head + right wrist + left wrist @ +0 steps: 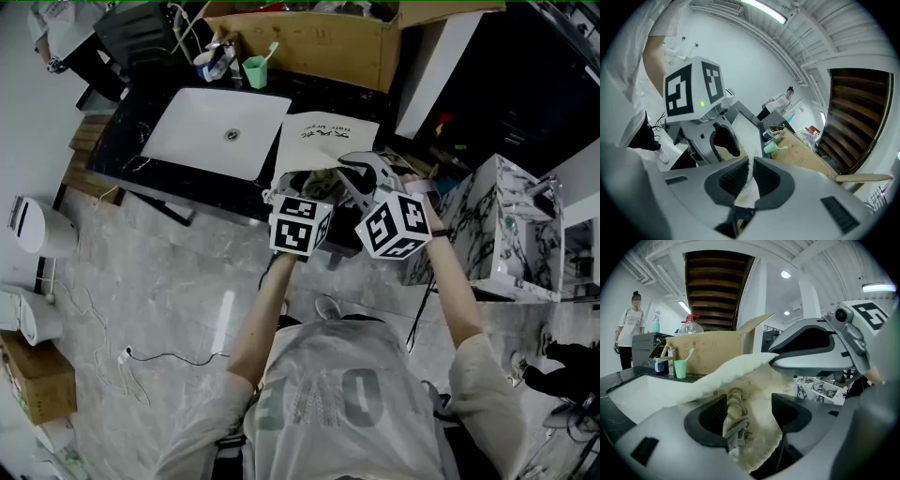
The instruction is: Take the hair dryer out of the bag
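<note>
Left gripper view, coiled cord [733, 414] inside bag [736, 369], between jaws of open left hand-held gripper [751, 414], right hand-held gripper [750, 176] pinching bag

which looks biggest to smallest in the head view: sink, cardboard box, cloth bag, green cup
1. cardboard box, cut off at the top edge
2. sink, nearly as large
3. cloth bag, partly hidden
4. green cup
</note>
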